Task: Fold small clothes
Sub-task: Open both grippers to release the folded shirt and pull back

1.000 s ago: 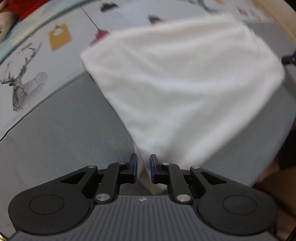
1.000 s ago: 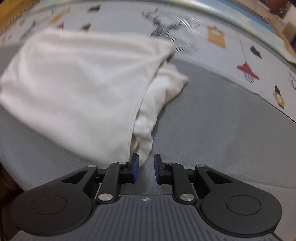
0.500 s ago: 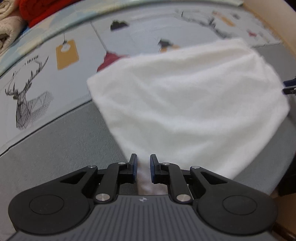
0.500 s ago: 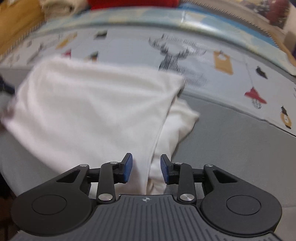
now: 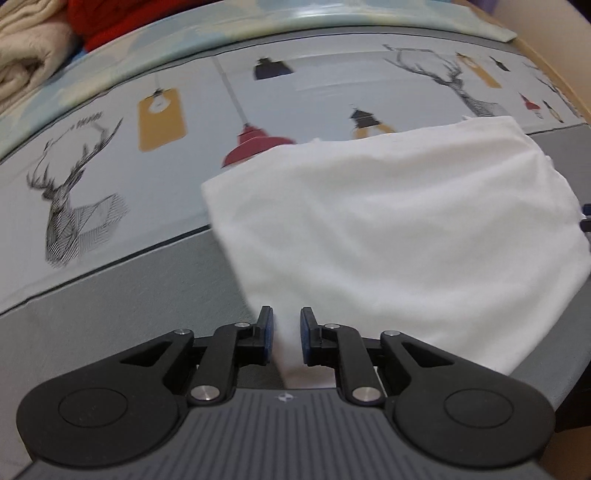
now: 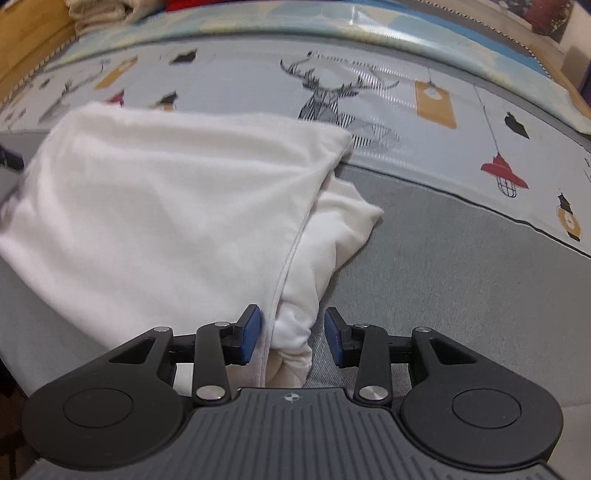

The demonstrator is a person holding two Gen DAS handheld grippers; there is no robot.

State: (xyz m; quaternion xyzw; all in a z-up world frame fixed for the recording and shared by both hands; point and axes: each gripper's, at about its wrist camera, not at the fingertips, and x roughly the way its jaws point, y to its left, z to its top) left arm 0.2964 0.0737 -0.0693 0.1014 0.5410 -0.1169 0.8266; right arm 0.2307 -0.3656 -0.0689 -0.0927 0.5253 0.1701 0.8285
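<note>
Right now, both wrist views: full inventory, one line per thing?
white garment: 1, white, folded on the grey sheet, far edge over the printed band; bunched layer sticks out on one side.
bed sheet: 1, grey with a pale printed band of deer and lamps, under everything.
cream fabric: 1 pile, cream, far edge of bed.
red fabric: 1, red, beside the cream pile.
left hand-held gripper: 1, black with blue pads, jaws opening, garment corner between them.
right hand-held gripper: 1, same colours, jaws opening, bunched corner between them, pads clear of it.
</note>
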